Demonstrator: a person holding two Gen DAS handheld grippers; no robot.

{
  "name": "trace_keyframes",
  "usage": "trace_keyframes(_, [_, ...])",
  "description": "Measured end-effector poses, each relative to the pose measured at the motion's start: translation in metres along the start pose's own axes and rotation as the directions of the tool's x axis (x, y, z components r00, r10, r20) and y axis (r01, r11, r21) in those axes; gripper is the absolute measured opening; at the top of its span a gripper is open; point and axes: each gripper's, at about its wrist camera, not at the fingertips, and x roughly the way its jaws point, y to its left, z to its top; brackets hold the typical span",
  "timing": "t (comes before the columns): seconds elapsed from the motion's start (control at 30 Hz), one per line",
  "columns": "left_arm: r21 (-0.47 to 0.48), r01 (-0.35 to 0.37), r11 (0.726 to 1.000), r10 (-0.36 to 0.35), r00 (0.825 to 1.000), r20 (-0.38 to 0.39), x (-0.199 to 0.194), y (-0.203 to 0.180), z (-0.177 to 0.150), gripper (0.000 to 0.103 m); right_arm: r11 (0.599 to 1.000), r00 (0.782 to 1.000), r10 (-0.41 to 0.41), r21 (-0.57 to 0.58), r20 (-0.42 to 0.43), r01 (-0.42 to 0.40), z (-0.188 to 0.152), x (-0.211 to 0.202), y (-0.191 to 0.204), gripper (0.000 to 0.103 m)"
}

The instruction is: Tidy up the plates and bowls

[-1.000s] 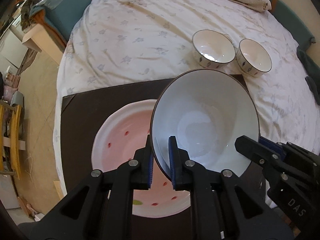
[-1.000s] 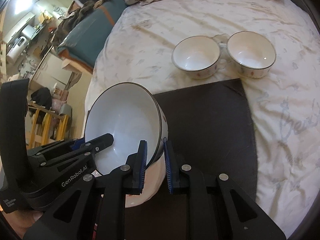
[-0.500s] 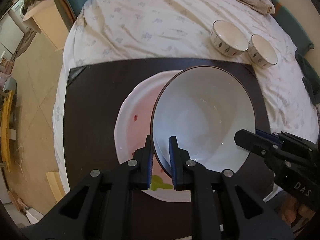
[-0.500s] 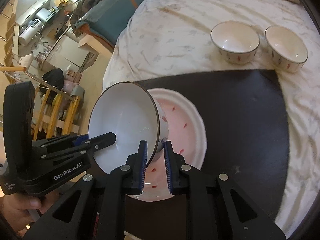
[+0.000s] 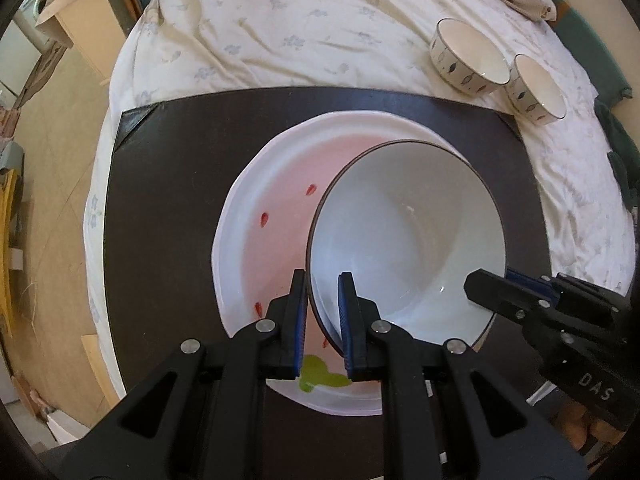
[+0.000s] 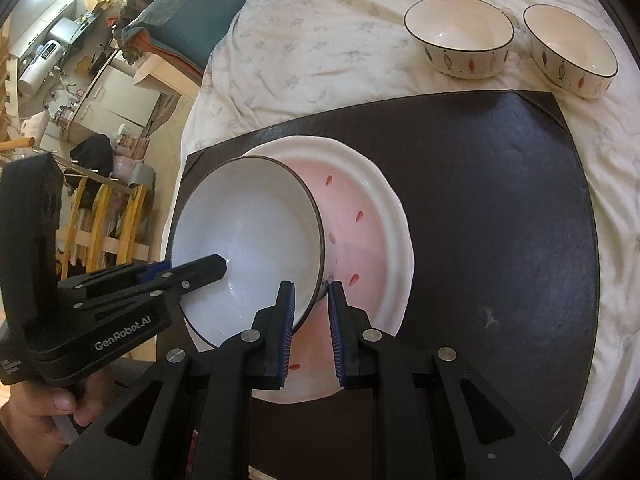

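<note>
A large white bowl (image 5: 412, 240) with a dark rim hangs low over the right part of a pink plate (image 5: 272, 216) with red marks. The plate lies on a dark mat (image 5: 168, 200). My left gripper (image 5: 323, 320) is shut on the bowl's near rim. My right gripper (image 5: 496, 284) is shut on the rim at the right. In the right wrist view the bowl (image 6: 248, 232) tilts over the plate (image 6: 368, 232), with the right gripper (image 6: 311, 320) shut on its rim and the left gripper (image 6: 200, 270) on the opposite side. Whether the bowl touches the plate is hidden.
Two small patterned bowls (image 6: 460, 36) (image 6: 572, 44) stand side by side on the floral bedsheet (image 6: 320, 48) beyond the mat (image 6: 500, 200). A person's hand (image 6: 44, 408) holds the left gripper. Furniture and clutter fill the floor left of the bed.
Both grippers have carried the large bowl down and across, from beyond the plate's edge to over the pink plate. Both grips on the rim are unchanged.
</note>
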Motion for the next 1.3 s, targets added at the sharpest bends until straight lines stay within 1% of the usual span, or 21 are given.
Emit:
trace_keyframes(0.1, [-0.003, -0.012, 1.000, 0.012, 1.000, 0.005, -0.001, 0.002, -0.001, 0.012, 1.000, 1.000, 0.007, -0.008, -0.011, -0.007, 0.003, 0.003, 0.003, 0.019])
trace_keyframes(0.27, [-0.014, 0.004, 1.000, -0.004, 1.000, 0.006, -0.001, 0.008, -0.002, 0.012, 1.000, 0.999, 0.026, -0.005, -0.020, -0.026, 0.005, 0.006, 0.004, 0.019])
trace_keyframes(0.5, [-0.027, -0.005, 1.000, 0.005, 1.000, 0.020, 0.000, 0.006, 0.002, 0.012, 0.999, 0.999, 0.036, 0.001, -0.021, -0.035, 0.009, 0.009, 0.003, 0.019])
trace_keyframes(0.7, [-0.042, 0.005, 0.999, -0.004, 1.000, 0.009, 0.003, 0.008, 0.006, 0.012, 0.997, 0.998, 0.063, 0.055, -0.012, -0.063, 0.010, 0.008, -0.005, 0.020])
trace_keyframes(0.77, [-0.034, -0.003, 0.999, 0.004, 1.000, 0.013, 0.003, 0.007, 0.006, 0.013, 0.996, 0.997, 0.072, 0.061, -0.011, -0.072, 0.009, 0.007, -0.006, 0.021])
trace_keyframes(0.9, [-0.018, -0.026, 1.000, 0.027, 0.999, 0.024, 0.004, 0.004, 0.005, 0.014, 0.998, 0.998, 0.056, 0.040, -0.004, -0.055, 0.009, 0.007, -0.002, 0.022])
trace_keyframes(1.1, [0.025, -0.062, 0.998, 0.061, 0.998, 0.023, 0.006, -0.001, 0.007, 0.015, 0.998, 0.999, 0.048, 0.040, 0.005, -0.049, 0.010, 0.007, -0.001, 0.022])
trace_keyframes(1.17, [0.027, -0.071, 0.997, 0.071, 0.997, 0.025, 0.007, -0.001, 0.008, 0.017, 0.998, 0.999, 0.044, 0.034, 0.007, -0.045, 0.010, 0.007, 0.000, 0.022])
trace_keyframes(1.27, [0.034, -0.095, 0.995, 0.093, 0.995, 0.040, 0.005, -0.002, 0.008, 0.026, 0.998, 0.999, 0.044, 0.033, 0.006, -0.044, 0.012, 0.008, -0.001, 0.022])
trace_keyframes(1.3, [0.035, -0.097, 0.995, 0.096, 0.994, 0.048, 0.004, -0.002, 0.008, 0.031, 0.998, 0.999, 0.044, 0.035, 0.006, -0.044, 0.012, 0.008, -0.002, 0.022])
